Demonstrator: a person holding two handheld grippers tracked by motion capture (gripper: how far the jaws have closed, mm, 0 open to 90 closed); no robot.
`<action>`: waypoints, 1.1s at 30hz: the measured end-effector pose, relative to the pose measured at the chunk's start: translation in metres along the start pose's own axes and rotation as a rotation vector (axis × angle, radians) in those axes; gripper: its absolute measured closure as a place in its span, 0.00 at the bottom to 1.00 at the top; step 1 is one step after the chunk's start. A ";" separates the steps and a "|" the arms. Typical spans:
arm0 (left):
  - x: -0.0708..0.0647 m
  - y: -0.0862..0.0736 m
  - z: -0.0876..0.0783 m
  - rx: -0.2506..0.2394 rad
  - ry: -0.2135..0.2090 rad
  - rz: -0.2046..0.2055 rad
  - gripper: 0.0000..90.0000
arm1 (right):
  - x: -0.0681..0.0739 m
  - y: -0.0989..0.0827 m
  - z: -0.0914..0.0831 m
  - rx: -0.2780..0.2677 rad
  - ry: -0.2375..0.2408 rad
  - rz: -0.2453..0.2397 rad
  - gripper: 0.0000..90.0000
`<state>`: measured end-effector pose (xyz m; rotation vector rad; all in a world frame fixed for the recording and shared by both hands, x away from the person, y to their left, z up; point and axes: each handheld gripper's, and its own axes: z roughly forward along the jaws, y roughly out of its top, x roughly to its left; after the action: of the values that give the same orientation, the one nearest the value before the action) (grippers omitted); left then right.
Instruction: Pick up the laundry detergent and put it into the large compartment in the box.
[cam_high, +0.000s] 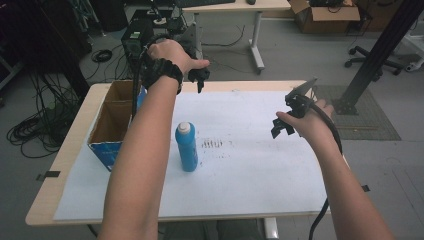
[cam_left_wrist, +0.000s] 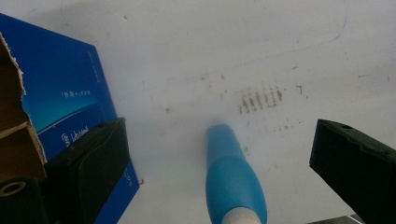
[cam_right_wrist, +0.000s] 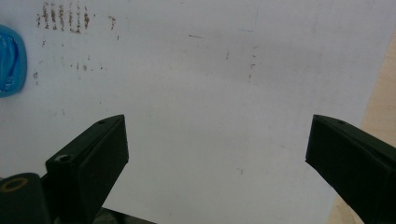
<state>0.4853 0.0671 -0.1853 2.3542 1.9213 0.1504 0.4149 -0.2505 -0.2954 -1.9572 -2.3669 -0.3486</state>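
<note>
Blue plastic bottle with a white cap (cam_high: 186, 146) is standing upright on the white paper sheet (cam_high: 250, 165) covering the light wooden table (cam_high: 70, 150), left of centre, just right of the open blue cardboard box (cam_high: 111, 125) but not touching it. A patch of brownish smudge marks (cam_high: 212, 144) is sitting on the sheet just right of the bottle.

Left gripper (cam_high: 199, 76) is hovering high over the table's far edge, beyond the bottle, w/ the person's left hand (cam_high: 170, 54) wrapped round it and a black wrist strap on. From the left gripper view, looking down: jaws are standing wide apart, nothing between the pads, nothing gripped. The bottle (cam_left_wrist: 232, 177) is showing below in the gap between them, well clear of both jaws, its blue body pointing up-frame. The box's blue wall (cam_left_wrist: 70, 107) is sitting at the left, brown inner flap at the edge.

Right gripper (cam_high: 284, 125) is hanging over the right part of the sheet, well apart from the bottle, held in the right hand (cam_high: 310, 125), cable trailing back along the forearm. Right gripper view: jaws spread wide too, empty, bare white sheet (cam_right_wrist: 210, 93) beneath. A slice of the bottle (cam_right_wrist: 10, 60) is peeking in at the left edge, smudge marks (cam_right_wrist: 65, 18) near the top, wooden table edge (cam_right_wrist: 383, 93) at right.
</note>
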 end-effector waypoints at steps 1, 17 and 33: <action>0.000 0.000 0.000 -0.001 0.000 -0.003 0.06 | 0.000 0.000 0.000 0.002 -0.001 0.004 0.06; -0.004 -0.011 -0.006 -0.008 0.005 -0.027 0.06 | -0.001 -0.002 0.001 -0.013 0.008 -0.007 0.06; -0.007 -0.047 -0.008 -0.028 -0.004 -0.044 0.07 | -0.001 -0.015 0.006 -0.018 0.002 -0.012 0.06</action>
<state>0.4376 0.0696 -0.1844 2.2911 1.9547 0.1678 0.4013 -0.2529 -0.3034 -1.9502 -2.3841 -0.3738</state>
